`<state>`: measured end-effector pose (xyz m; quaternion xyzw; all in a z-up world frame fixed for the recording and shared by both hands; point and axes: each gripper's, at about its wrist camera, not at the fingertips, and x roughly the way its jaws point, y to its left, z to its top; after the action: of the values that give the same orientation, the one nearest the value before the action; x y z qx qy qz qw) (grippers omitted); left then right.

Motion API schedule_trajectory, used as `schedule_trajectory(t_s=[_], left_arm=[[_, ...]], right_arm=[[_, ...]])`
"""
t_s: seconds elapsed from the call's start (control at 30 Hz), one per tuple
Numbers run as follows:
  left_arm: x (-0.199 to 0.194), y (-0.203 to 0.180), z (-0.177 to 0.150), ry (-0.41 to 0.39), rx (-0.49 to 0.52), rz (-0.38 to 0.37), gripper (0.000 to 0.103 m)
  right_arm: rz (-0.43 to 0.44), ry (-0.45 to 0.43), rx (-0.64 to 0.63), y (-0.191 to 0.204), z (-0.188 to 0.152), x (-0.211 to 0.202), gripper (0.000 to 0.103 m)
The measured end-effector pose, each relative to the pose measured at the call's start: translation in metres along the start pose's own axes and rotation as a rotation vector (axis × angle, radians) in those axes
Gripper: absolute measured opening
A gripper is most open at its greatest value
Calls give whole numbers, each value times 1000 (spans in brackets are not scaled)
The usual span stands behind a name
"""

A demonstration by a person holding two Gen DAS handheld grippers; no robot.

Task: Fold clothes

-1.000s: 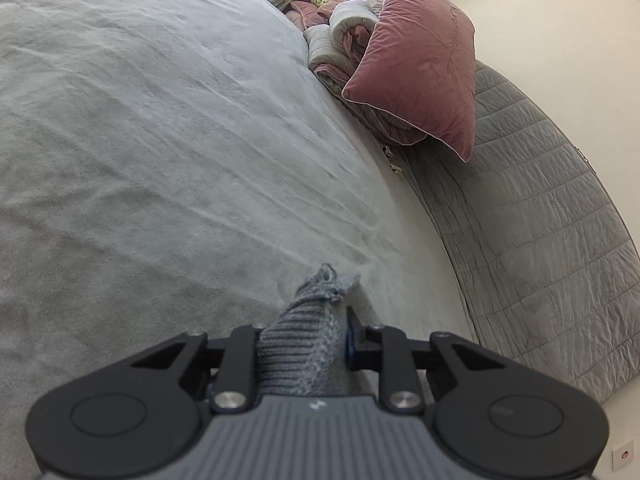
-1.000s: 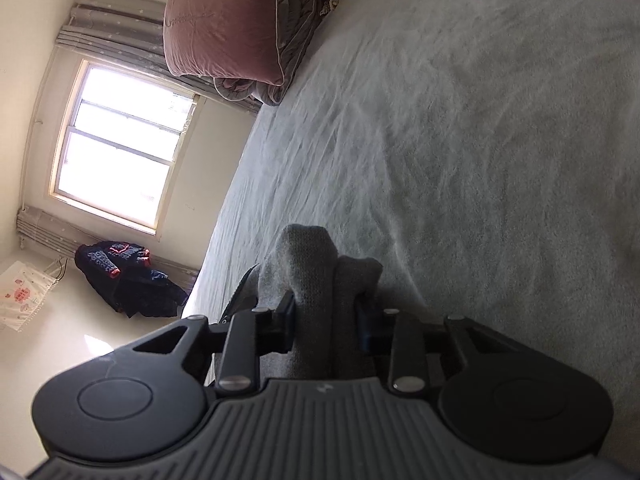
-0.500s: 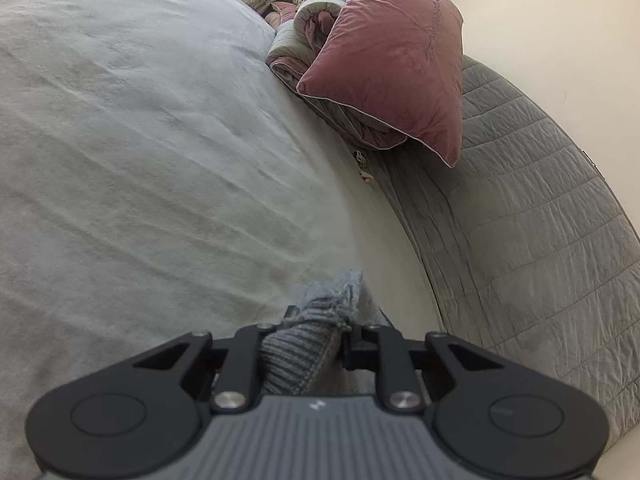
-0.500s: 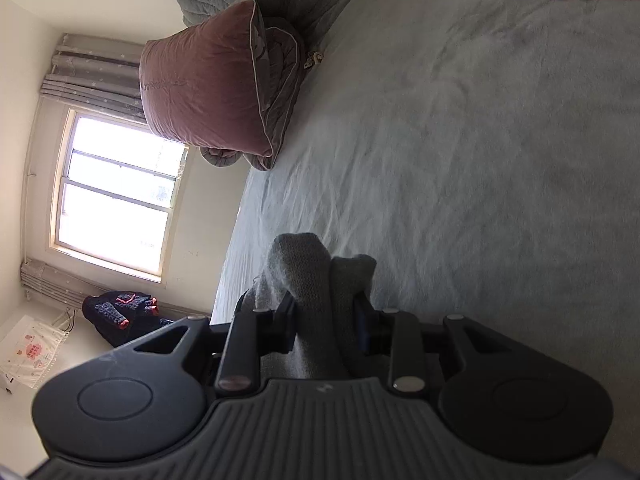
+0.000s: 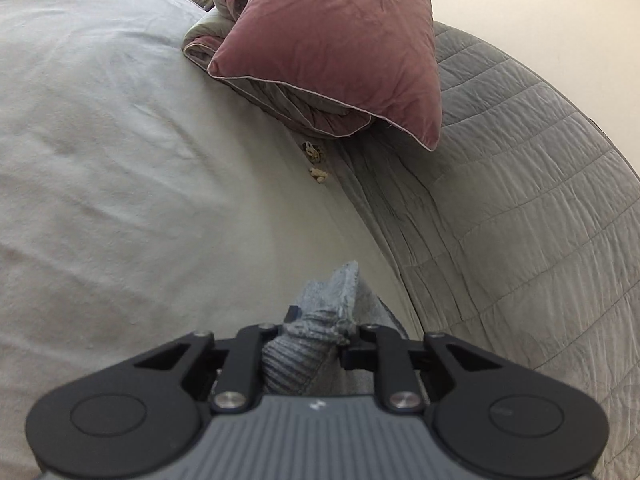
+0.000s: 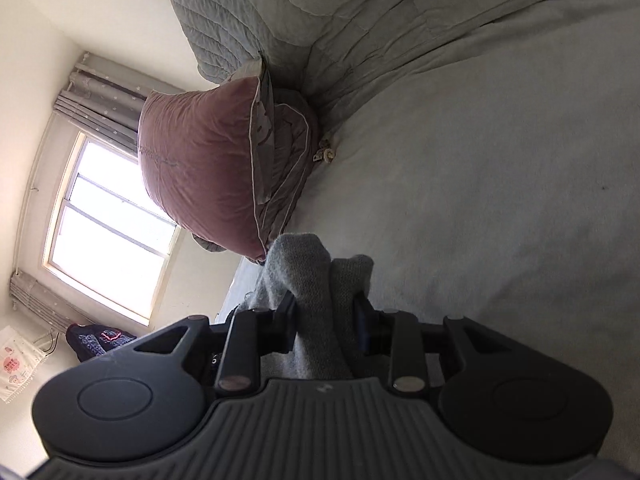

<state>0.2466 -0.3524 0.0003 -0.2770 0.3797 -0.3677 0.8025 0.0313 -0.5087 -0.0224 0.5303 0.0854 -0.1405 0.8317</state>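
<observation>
A grey knitted garment (image 5: 320,312) is pinched in my left gripper (image 5: 316,328), with its ribbed edge bunched between the jaws above the pale bed sheet (image 5: 120,168). My right gripper (image 6: 326,312) is shut on another bunched part of the same grey knit (image 6: 312,264). Both grippers hold the cloth up off the bed. The rest of the garment hangs below the grippers and is hidden.
A dusty-pink pillow (image 5: 340,36) leans on a rolled duvet (image 5: 240,8) by the quilted grey headboard (image 5: 520,180). A small beige object (image 5: 318,174) lies at the headboard seam. In the right wrist view a window (image 6: 108,224) and dark clothes (image 6: 96,340) show at left.
Both grippers have moved toward the headboard with the garment held; the pillow and headboard are now closer and larger. The right view has swung toward the headboard.
</observation>
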Motion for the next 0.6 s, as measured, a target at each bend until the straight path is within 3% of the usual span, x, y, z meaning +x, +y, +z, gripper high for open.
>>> schedule_trajectory(t_s=[0.23, 0.27, 0.4, 0.47, 0.53, 0.57, 0.6], left_arm=[[65, 7, 8, 29, 85, 50, 13], [71, 10, 7, 30, 112, 69, 17], [79, 16, 5, -5, 241, 141, 53], [75, 16, 8, -30, 280, 153, 57], [65, 12, 11, -98, 330, 143, 55], [59, 8, 12, -136, 358, 130, 50], [57, 4, 12, -153, 384, 103, 38]], right_arm=[[-75, -31, -52, -33, 24, 48, 32], [-92, -41, -63, -38, 25, 52, 34], [-118, -94, -168, -48, 21, 60, 43], [-104, -120, -223, -47, 17, 58, 52], [-92, -147, -286, -35, 20, 56, 53], [-86, -172, -333, -28, 20, 53, 53], [-85, -209, -409, -18, 20, 50, 53]])
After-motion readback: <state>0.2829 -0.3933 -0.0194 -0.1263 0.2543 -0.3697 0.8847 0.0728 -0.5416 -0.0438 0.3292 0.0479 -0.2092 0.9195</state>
